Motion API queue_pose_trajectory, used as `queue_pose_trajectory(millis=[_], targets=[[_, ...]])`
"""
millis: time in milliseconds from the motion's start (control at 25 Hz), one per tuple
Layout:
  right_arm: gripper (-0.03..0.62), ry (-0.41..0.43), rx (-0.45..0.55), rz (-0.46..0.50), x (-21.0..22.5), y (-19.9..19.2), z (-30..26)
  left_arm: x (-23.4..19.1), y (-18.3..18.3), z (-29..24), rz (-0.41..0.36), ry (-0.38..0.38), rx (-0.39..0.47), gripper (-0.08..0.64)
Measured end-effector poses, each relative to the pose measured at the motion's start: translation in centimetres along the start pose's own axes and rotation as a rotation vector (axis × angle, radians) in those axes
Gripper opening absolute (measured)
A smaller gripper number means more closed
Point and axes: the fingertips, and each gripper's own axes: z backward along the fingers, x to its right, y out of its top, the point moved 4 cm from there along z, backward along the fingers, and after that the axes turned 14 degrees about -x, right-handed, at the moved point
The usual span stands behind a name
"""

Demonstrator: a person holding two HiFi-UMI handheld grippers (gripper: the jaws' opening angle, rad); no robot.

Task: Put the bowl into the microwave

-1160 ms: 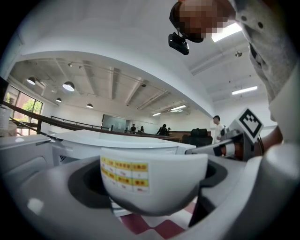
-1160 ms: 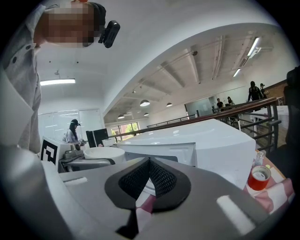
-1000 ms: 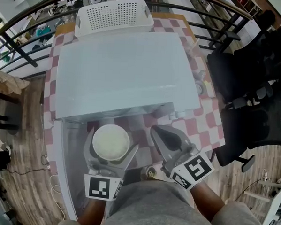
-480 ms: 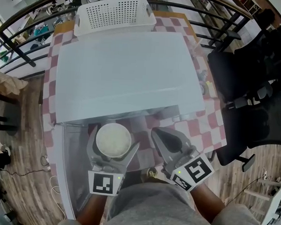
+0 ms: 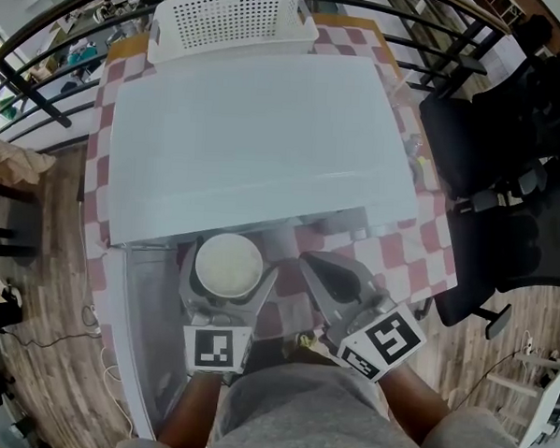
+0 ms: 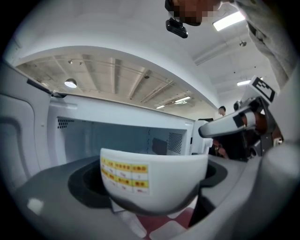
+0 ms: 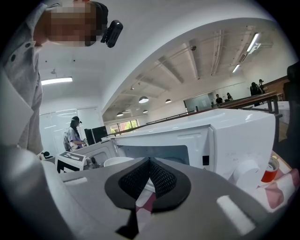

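Observation:
A white bowl (image 5: 228,264) with a yellow label (image 6: 124,176) is clamped between the jaws of my left gripper (image 5: 226,283). It hangs just in front of the open cavity of the white microwave (image 5: 251,142), at the left of the opening. The microwave's door (image 5: 138,342) is swung open toward me at the left. My right gripper (image 5: 336,279) is shut and empty, a little right of the bowl, in front of the microwave's control side. In the right gripper view the bowl (image 7: 117,161) shows to the left and the microwave (image 7: 197,140) ahead.
A white perforated basket (image 5: 232,24) stands behind the microwave on the checked tablecloth (image 5: 405,244). Small items, among them a red-and-white can (image 7: 269,171), lie at the microwave's right. Black office chairs (image 5: 508,155) stand to the right. A railing (image 5: 44,75) runs behind the table.
My left gripper has carried the bowl forward, closer to the microwave opening. The right gripper has stayed about where it was.

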Motion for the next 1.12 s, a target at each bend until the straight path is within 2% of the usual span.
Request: queue_pose_trajectory(millis=[120,360,640,1120], targets=[[0.0,-0.015,-0.002,-0.006,0.5,-0.1,-0.1,-0.4,-0.5,-1.1,-0.002,0.012,-0.019,0.531],[0.0,-0.041,-0.006,-0.015,1.5,-0.3,0.1,-1.1,-1.0,-3.3,-0.011,0.037,0.003,0.531],[0.0,-0.051,-0.013,-0.027,1.5,-0.2,-0.2,-2.5,-1.7,-5.2,-0.01,0.07,-0.033,0.531],[0.0,-0.05,-0.022,-0.03,1.8,-0.2,-0.6,-3.9,-2.5,-9.5,-0.056,0.117,-0.106,0.531]])
